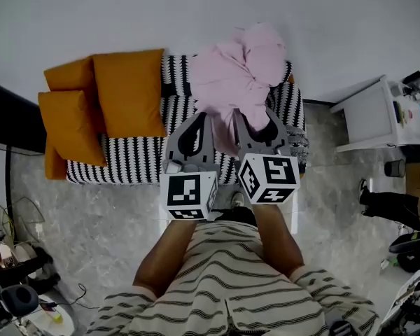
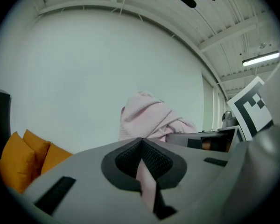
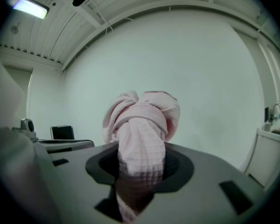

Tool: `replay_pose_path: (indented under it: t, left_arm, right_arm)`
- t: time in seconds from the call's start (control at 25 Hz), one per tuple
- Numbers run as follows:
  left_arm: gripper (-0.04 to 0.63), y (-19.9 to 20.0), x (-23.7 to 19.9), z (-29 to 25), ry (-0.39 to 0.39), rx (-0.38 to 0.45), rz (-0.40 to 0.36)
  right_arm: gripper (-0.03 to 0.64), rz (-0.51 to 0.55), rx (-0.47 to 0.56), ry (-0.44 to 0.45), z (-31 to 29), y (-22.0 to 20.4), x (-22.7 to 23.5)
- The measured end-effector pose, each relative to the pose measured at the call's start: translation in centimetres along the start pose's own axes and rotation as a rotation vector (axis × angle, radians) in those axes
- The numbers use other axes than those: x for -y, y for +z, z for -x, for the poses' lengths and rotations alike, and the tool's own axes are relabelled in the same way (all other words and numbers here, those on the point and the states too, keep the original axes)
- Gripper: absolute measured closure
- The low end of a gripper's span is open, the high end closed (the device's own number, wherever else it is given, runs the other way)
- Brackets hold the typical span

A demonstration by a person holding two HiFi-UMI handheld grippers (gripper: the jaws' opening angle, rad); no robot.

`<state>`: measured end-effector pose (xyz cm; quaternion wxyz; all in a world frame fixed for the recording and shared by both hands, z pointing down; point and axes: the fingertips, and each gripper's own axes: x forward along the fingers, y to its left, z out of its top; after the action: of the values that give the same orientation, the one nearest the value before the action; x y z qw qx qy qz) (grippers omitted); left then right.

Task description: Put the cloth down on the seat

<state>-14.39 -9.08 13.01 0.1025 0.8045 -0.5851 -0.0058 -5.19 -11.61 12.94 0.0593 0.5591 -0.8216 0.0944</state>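
"Cloth (image 1: 241,75), where is it now?" my friend asks.

"It is up in the air, in front of me. It is a pink, soft bundle, and it pokes out past my jaws toward the white wall (image 1: 336,19). From my head it sits over the right end of the seat (image 1: 133,156). I do not think it touches the seat yet."

"Who holds it?"

"Both hands do. My left gripper (image 1: 196,121) is closed on a thin flat edge. My right gripper (image 1: 255,121) is closed on a fat rolled bunch. So the right one has more of it."

"Which way does it go?"

"The long way runs from my jaws straight out to the wall. The seat is under it and stretches off to my left."

"What is the seat like?"

"It is long and flat, with black and white zigzags. Puffy orange pillows (image 1: 126,93) fill the left end. The right end has room. I think I must go down and forward."

"And the cloth?"

"It is floppy, with tiny squares, like a waffle. It looks as if it will flop when I let go."
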Motion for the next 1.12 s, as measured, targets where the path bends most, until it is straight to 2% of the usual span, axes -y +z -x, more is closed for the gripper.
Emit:
replay_pose_path:
  t: [0.36, 0.92, 1.12]
  left_arm:
    - [0.591, -5.5, -1.9, -2.7, -0.021, -0.127, 0.058]
    - [0.591, -15.9, -0.7, -5.3, -0.007, -0.313, 0.064]
    - [0.591, -19.0, -1.7, -6.2, 0.008, -0.350, 0.084]
  right_arm:
    - [0.440, -0.012, -0.107, -0.040, -2.8, -4.3, 0.1]
    - [0.440, -0.125, -0.289, -0.053, -4.1, -16.0, 4.3]
    - [0.440, -0.143, -0.348, -0.055, -5.1, -19.9, 4.5]
